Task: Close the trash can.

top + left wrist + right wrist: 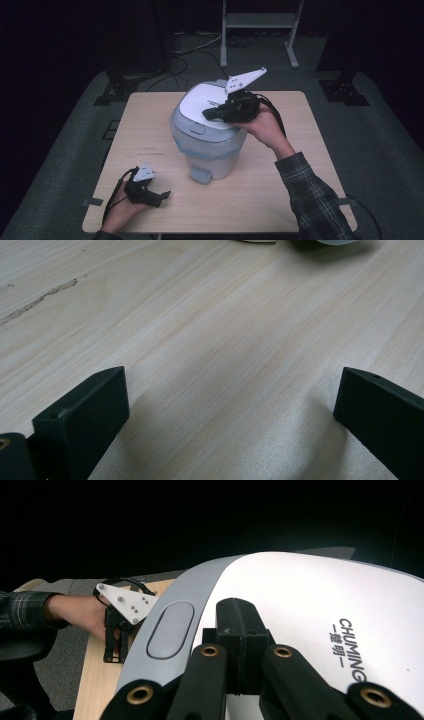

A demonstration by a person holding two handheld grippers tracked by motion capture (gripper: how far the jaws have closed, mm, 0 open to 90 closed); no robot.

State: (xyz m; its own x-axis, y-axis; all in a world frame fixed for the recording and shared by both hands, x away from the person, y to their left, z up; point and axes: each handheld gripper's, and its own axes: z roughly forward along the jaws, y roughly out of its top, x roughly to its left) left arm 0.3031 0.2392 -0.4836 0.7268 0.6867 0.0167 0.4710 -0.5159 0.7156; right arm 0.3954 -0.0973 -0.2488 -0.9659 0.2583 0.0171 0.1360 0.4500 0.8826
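Jaws: those of the right gripper (212, 114) are clenched together with nothing between them, their joined tips lying on or just above the white lid (210, 102) of the bin (210, 150); those of the left gripper (159, 197) stand released and wide apart, with bare wood between them in the left gripper view. The table (280, 170) carries the bin at its middle, upright, with a thin liner edge showing under the lid rim and a grey pedal (200, 175) at its foot facing the person; the lid is down. In the right gripper view the closed tips (240, 630) sit beside the oval grey button (170, 630) near the lid's front edge, close to it but not on it; whether they press the lid surface cannot be told. The left gripper lies low over the near left corner of the table, well apart from the bin, and shows farther off in the right gripper view (120, 630). Step in hand, as judged: bringing the shut right tips to the lid, probably to work the button or press the lid. Next move, as judged: shift the tips sideways onto the button, then push straight down; the tall, light bin may rock or slide, so the idle left gripper could steady its side.
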